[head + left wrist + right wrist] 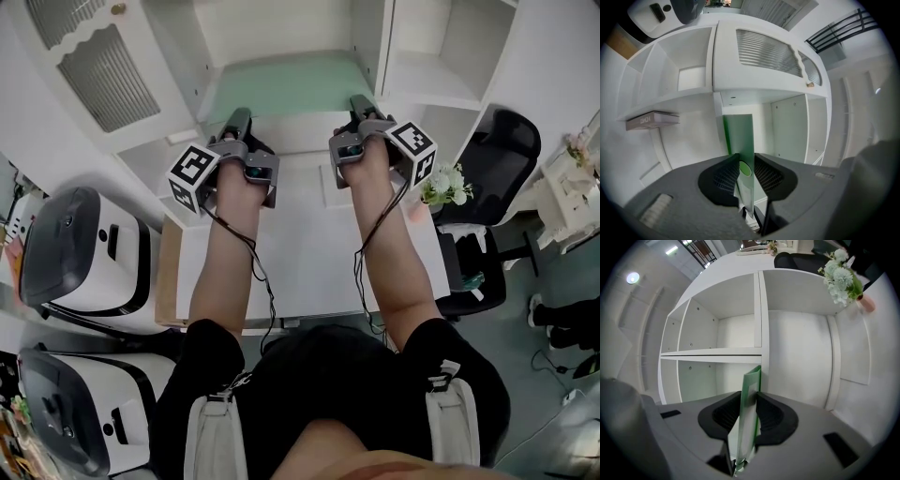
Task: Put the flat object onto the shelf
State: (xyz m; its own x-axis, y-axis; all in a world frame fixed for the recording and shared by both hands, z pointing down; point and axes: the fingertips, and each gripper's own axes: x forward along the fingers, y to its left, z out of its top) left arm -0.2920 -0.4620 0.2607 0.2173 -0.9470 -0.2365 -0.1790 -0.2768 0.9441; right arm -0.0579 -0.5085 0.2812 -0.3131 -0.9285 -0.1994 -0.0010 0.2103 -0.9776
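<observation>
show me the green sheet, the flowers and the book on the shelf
green sheet (pixel 291 86), head view, middle of its flat top face
flowers (pixel 448 181), head view, the white blooms
book (pixel 652 120), left gripper view, its printed side edge

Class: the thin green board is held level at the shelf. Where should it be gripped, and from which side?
Take the green board by its near edge, one gripper near each corner, coming from the person's side, as the left gripper and right gripper do. It is thin, wide and level, and its far end likely must stay free to slide into the shelf.
</observation>
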